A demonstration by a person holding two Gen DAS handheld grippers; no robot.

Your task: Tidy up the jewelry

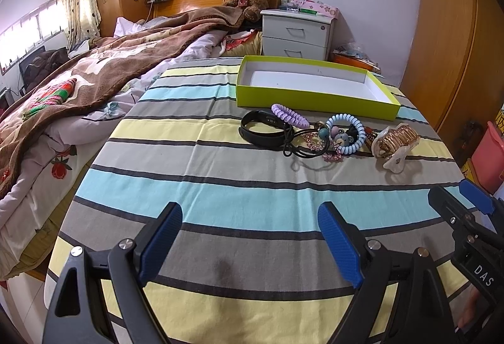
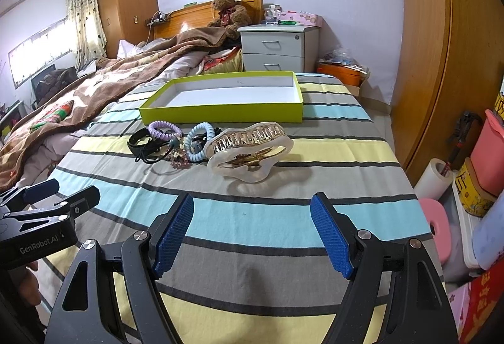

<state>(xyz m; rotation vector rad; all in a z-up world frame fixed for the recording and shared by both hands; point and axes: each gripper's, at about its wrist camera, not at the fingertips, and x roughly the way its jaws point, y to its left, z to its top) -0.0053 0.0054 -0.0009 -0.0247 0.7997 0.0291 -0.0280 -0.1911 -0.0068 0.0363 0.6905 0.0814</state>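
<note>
**Starting position: both grippers clear of the jewelry pile**

Holding both tools back from the work area, I have the left gripper [image 1: 250, 238] and the right gripper [image 2: 252, 232] hovering over the striped cloth [image 1: 220, 205], each with its blue pads spread wide and nothing between them. I judge this spread is kept so either tool can close on an item without a separate opening step.

Layout of the task items:

- A green box [image 2: 220, 115] with a white interior stands open at the far side of the cloth. It appears empty, so I take it as the destination and judge that no item has been sorted yet.
- The jewelry lies bunched just in front of the box, which keeps each transfer short.
- A large cream and gold hair claw [image 2: 249, 151] sits at the right end of the pile, nearest the right gripper and slightly apart from the rest. I judge it the easiest first pick.
- A light blue coil tie [image 1: 346, 136], a purple coil tie [image 1: 289, 115] and a black band [image 1: 263, 131] lie touching or overlapping, with a black cord [image 1: 296, 150] and pink beads [image 1: 332, 156] tangled among them. I expect these to drag one another when lifted, so they call for one-at-a-time picks
</note>
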